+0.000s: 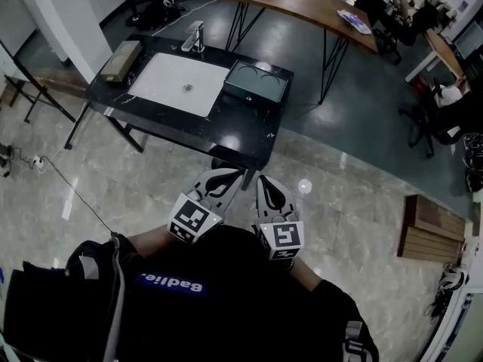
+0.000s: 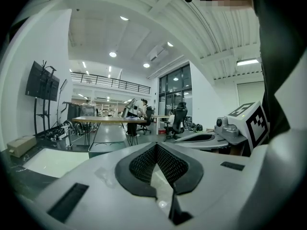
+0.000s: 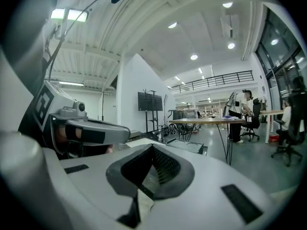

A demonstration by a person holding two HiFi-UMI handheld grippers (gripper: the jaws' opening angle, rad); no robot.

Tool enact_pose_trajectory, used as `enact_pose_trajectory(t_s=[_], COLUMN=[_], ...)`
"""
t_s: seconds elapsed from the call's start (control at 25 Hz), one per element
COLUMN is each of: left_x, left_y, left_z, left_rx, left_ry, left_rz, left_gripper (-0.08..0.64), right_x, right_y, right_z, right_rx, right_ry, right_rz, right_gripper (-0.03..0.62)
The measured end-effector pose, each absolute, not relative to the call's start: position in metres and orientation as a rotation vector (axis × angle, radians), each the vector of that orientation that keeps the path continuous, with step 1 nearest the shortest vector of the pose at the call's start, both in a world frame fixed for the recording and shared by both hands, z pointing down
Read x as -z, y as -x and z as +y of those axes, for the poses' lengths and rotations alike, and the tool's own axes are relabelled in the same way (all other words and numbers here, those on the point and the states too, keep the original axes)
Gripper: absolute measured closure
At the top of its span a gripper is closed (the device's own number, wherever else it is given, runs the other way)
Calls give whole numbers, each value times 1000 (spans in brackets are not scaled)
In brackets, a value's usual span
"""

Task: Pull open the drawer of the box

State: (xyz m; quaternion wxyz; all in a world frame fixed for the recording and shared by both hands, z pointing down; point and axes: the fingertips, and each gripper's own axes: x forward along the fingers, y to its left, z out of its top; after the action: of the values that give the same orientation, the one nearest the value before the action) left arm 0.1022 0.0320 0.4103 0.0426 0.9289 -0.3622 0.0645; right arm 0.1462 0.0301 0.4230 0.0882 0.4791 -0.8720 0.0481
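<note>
The dark green box (image 1: 256, 81) sits flat on the right part of the black table (image 1: 226, 138), well ahead of both grippers. It also shows low in the left gripper view (image 2: 103, 150) and the right gripper view (image 3: 186, 146); no drawer front can be made out. My left gripper (image 1: 235, 175) and right gripper (image 1: 261, 181) hang side by side over the floor, close to the person's body and short of the table's near edge. Both stand shut, jaws meeting at the tips, with nothing held (image 2: 157, 145) (image 3: 152, 146).
A white sink basin (image 1: 179, 83) with a metal tap (image 1: 194, 36) fills the table's middle, and a cardboard box (image 1: 121, 60) lies at its left end. Behind stands a long wooden table (image 1: 302, 6). A wooden bench (image 1: 430, 228) is on the floor at right. People sit at far desks.
</note>
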Motion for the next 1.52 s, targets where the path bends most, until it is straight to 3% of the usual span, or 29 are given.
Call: enact_pose_trajectory(t_s=[0.92, 1.52], left_x=[-429, -476], left_y=[-33, -46], left_z=[-175, -242], left_rx=[-102, -181], left_ry=[-2784, -2627], left_rz=[-832, -925], left_gripper=[558, 558], right_x=[-420, -429], right_y=[-83, -110], right_z=[-164, -229], right_rx=[-136, -112], right_ry=[-1654, -1620], right_rz=[-2346, -2324], right_gripper=[592, 592])
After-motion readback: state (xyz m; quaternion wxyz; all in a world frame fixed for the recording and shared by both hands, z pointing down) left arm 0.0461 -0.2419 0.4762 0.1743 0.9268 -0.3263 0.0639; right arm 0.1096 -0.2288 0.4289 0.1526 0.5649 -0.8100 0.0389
